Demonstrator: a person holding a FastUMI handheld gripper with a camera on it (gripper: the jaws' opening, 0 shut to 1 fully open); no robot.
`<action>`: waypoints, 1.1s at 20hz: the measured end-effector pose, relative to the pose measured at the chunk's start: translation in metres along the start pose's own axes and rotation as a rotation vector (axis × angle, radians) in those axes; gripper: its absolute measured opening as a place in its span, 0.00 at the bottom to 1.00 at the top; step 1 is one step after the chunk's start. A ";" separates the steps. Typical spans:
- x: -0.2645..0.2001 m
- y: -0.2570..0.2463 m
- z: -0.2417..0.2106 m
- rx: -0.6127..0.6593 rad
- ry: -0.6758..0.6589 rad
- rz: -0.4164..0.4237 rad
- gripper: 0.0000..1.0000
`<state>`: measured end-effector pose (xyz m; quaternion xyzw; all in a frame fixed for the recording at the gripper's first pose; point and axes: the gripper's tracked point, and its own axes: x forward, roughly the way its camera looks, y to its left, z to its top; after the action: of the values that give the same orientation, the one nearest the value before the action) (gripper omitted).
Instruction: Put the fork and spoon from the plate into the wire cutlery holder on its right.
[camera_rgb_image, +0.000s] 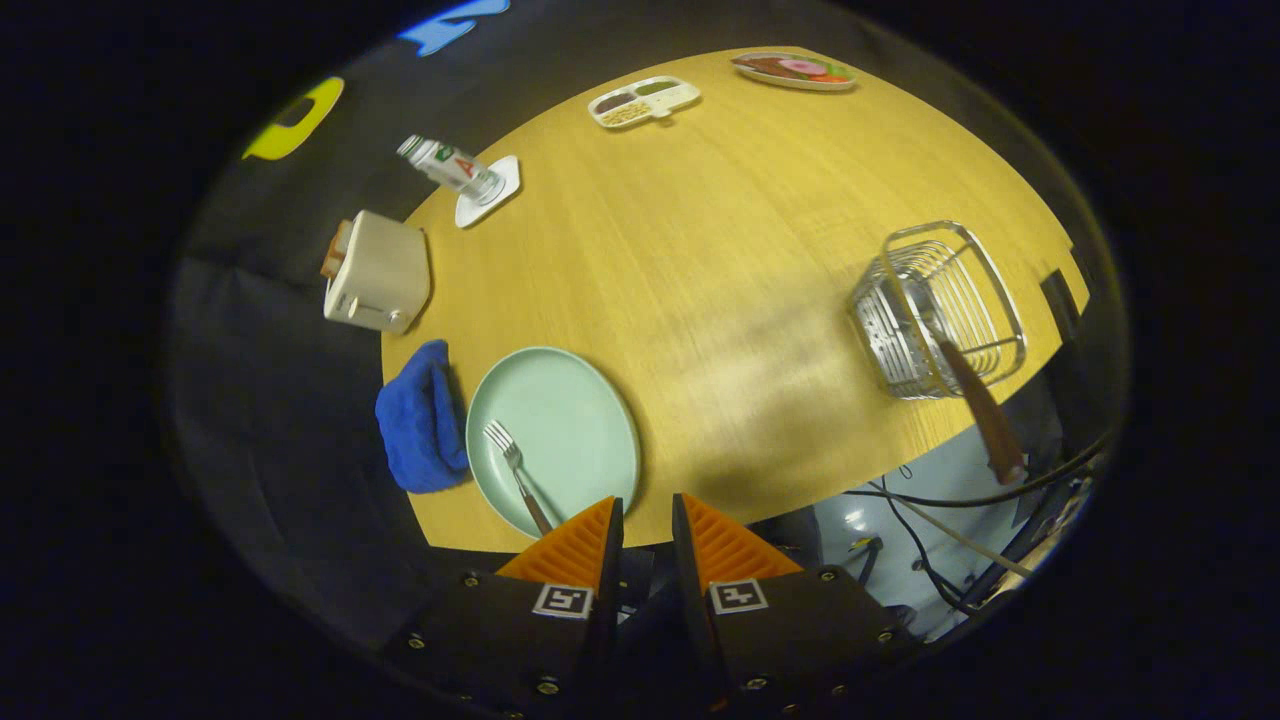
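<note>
From the gripper view, the hand-held gripper (646, 520) hangs above the near edge of the desk (720, 260), its two fingers a narrow gap apart with nothing between them. Just ahead and to the left of the fingers lies the plate (580, 410), close to the desk's near edge, with the fork (515, 470) on it; the end of the fork's handle is cut off behind the left finger. A blue cloth (422, 420) touches the plate's left rim and overhangs the desk's left edge. Well off to the right stands the wire cutlery holder (935, 310), near the desk's right edge, a brown handle (985, 410) leaning out of it; whether that is the spoon cannot be told. Between plate and holder the desk lies open. Far beyond sit a toaster (378, 275), a bottle (450, 165) and two food trays (645, 100).
</note>
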<state>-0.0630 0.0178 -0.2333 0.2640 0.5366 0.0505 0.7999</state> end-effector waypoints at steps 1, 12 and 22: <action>0.008 0.011 -0.004 -0.033 0.023 0.004 0.28; 0.076 0.083 -0.047 -0.307 0.203 0.007 0.28; 0.113 0.088 -0.062 -0.427 0.283 -0.018 0.14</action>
<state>-0.0528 0.1568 -0.3029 0.0743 0.6228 0.1920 0.7548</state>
